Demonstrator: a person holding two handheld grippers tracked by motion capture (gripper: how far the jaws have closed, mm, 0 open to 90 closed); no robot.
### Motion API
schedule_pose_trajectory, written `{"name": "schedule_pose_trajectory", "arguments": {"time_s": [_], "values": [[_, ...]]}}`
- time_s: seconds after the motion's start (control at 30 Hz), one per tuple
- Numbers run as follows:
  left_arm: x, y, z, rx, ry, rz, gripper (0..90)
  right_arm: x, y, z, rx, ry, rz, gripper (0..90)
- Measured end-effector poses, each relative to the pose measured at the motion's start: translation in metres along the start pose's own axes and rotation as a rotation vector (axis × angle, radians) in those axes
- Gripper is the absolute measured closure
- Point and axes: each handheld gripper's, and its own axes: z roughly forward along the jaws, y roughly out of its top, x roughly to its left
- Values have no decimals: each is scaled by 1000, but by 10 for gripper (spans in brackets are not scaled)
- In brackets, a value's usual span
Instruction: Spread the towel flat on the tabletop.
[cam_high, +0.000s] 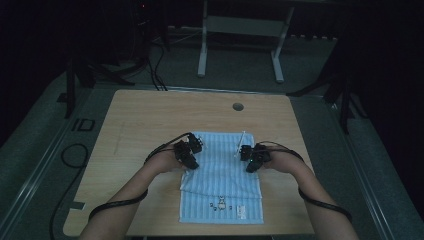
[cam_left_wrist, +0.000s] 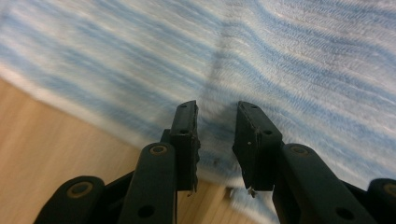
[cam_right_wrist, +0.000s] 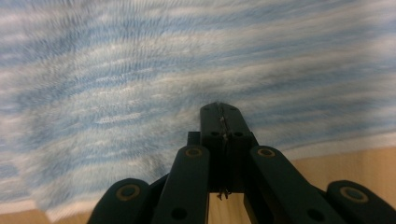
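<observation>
A blue-and-white striped towel (cam_high: 220, 180) lies partly folded on the wooden table (cam_high: 150, 115). My left gripper (cam_high: 189, 156) rests at the towel's left edge. In the left gripper view its jaws stand a little apart over the towel's edge (cam_left_wrist: 215, 154), with a crease (cam_left_wrist: 217, 60) running ahead of the gap, and the pads are not pressing on the cloth. My right gripper (cam_high: 251, 159) is at the towel's right edge. In the right gripper view (cam_right_wrist: 220, 108) its jaws are shut flat together above the blurred towel (cam_right_wrist: 140, 84), with only light fibres in the seam.
A small round hole (cam_high: 238, 106) sits in the table near its far edge. Cables (cam_high: 320, 202) trail from both grippers along the forearms. Beyond the table stands a white desk frame (cam_high: 240, 45) on a dark floor. Bare wood lies left and right of the towel.
</observation>
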Motion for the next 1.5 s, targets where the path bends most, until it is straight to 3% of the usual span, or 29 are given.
{"name": "schedule_pose_trajectory", "arguments": {"time_s": [0.03,0.37,0.6,0.83,0.9,0.97,1.03,1.1,1.23,1.33,1.4,1.5], "values": [[-5,-4,6,24,-4,12,695,5,-1,1,-11,8,-7,895],[-35,-30,-1,-1,-41,32,695,37,-11,1,-35,18,-47,893],[-56,-46,-6,-9,-63,50,695,61,-18,2,-44,56,-77,890],[-72,-53,-8,20,-121,82,695,80,-19,3,-34,111,-98,890],[-74,-53,-10,24,-122,94,688,85,-18,2,-22,124,-115,843],[-71,-53,-13,4,-91,103,635,86,-19,0,-26,104,-131,800],[-66,-52,-16,-32,-60,92,582,79,-19,-4,-39,54,-112,799],[-59,-50,-15,-30,-35,78,556,71,-19,-5,-32,21,-94,789],[-49,-46,-6,-15,-25,61,507,58,-19,-1,-30,-3,-66,680],[-49,-44,-3,-24,-22,65,502,57,-19,1,-46,-6,-56,693],[-50,-42,-3,-23,-26,65,604,57,-19,1,-40,-9,-58,806],[-53,-39,-4,-6,-37,89,793,59,-17,2,-29,9,-74,859]]}}
